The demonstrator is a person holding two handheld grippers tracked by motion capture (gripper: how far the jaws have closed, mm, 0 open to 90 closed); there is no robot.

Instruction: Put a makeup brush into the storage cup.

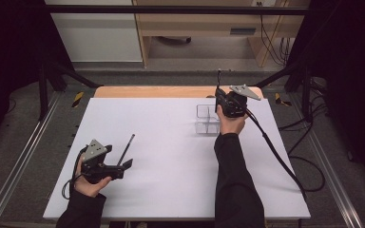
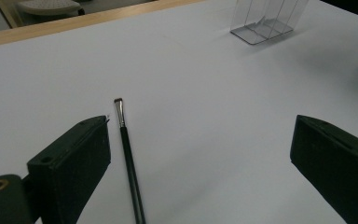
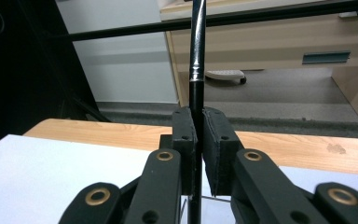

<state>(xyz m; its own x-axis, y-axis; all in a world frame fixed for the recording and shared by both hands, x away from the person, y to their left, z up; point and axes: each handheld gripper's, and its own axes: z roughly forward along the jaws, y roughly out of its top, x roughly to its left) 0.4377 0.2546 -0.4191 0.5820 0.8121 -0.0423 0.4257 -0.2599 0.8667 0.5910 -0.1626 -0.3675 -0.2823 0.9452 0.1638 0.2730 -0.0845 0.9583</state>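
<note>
A thin black brush [image 1: 127,148] lies flat on the white table top [image 1: 171,161] at the near left. My left gripper [image 1: 124,167] rests low beside it, open. In the left gripper view the brush [image 2: 129,163] lies just inside the left jaw of that gripper [image 2: 200,140], bristle end pointing away, untouched. At the far right my right gripper [image 1: 220,100] is shut on a second black brush [image 1: 218,80], held upright just above a clear compartmented holder [image 1: 205,121]. In the right gripper view the pads of that gripper [image 3: 199,122] pinch the brush's handle [image 3: 196,51].
The clear holder [image 2: 265,21] stands near the table's far edge, where a wooden strip [image 1: 147,91] shows. Black frame bars and cables [image 1: 285,161] run along the right side. Beyond the table are cabinets and a grey floor.
</note>
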